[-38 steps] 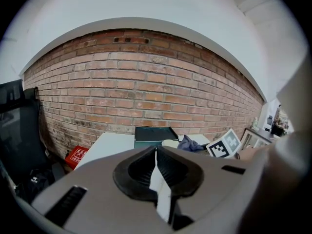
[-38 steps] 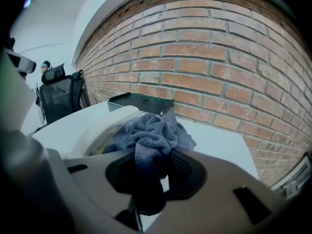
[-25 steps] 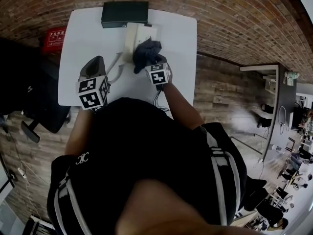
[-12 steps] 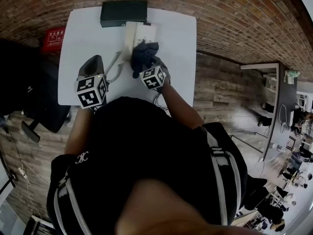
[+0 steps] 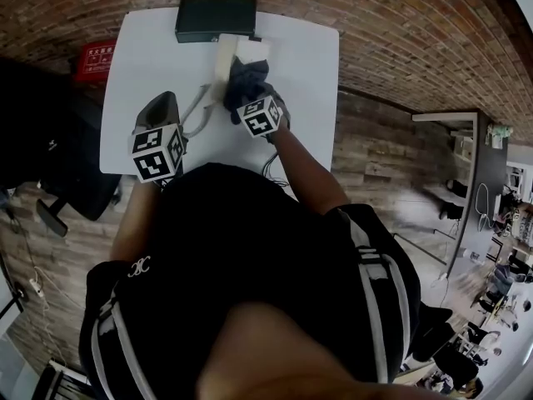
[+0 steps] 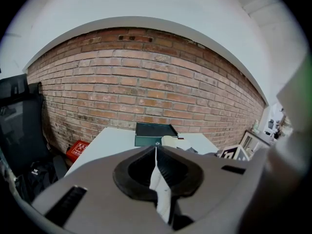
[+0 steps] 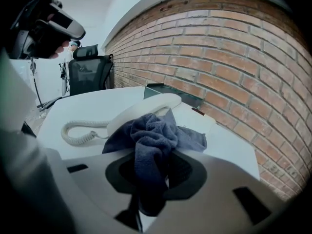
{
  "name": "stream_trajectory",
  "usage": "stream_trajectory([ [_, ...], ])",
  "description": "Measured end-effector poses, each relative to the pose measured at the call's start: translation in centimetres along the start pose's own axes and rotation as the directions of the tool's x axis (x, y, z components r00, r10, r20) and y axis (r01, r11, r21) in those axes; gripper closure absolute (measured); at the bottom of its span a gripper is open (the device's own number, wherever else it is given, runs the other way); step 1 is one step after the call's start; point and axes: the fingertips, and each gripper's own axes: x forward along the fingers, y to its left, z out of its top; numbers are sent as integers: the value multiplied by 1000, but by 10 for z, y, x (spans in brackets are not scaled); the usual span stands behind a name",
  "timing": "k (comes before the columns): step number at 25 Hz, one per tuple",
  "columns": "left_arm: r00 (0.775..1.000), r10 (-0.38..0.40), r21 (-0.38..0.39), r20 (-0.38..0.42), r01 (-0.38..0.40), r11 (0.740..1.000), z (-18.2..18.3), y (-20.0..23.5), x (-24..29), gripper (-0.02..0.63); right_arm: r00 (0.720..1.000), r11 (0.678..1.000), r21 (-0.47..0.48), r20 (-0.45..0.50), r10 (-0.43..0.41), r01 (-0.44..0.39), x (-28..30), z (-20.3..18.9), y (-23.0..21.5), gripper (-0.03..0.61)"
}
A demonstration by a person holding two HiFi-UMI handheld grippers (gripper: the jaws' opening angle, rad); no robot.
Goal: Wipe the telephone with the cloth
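A cream telephone (image 5: 236, 54) lies on the white table (image 5: 150, 57), its handset (image 7: 141, 108) on the base and a coiled cord (image 7: 80, 130) trailing left. My right gripper (image 7: 156, 165) is shut on a dark blue cloth (image 7: 151, 135), which is bunched and resting against the handset and base. In the head view the cloth (image 5: 248, 80) covers the near end of the telephone, ahead of the right gripper (image 5: 254, 98). My left gripper (image 6: 156, 152) is shut with nothing in it, held over the table's front left part (image 5: 165, 102), apart from the telephone.
A dark green box (image 5: 215, 19) stands at the table's far edge, against the brick wall. A red item (image 5: 93, 61) sits on the floor left of the table. A black office chair (image 7: 90, 72) stands at the left side.
My right gripper has carried the cloth a little farther along the telephone, away from me. The left gripper has stayed where it was.
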Motion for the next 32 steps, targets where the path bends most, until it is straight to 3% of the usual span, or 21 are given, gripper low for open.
stream_trajectory([
  [9,1000,20,-4,13,-20,1000,-1,2,-9,607,1000,998,68,4,-1,1,20,29,-35,505],
  [14,999,27,-8,20,-26,1000,0,3,-13,606,1000,988,155,-4,-10,11,23,33,-45,505],
  [17,999,33,-11,29,-33,999,1,5,-16,606,999,977,207,17,-49,44,16,37,-50,506],
  [19,999,31,-8,34,-31,999,2,4,-18,607,991,962,262,86,-106,80,2,50,-62,511],
  [22,999,23,-3,39,-23,1000,2,2,-18,606,955,947,317,259,-147,59,-35,89,-73,511],
  [26,998,11,27,60,-13,1000,7,-2,-20,607,862,948,314,494,-111,-57,-100,141,-62,512],
  [29,996,3,57,90,-9,998,13,-6,-22,607,800,945,321,582,-149,-57,-145,156,-57,512],
  [32,994,-8,68,110,0,998,19,-8,-22,606,776,937,348,596,-207,-16,-173,151,-51,512],
])
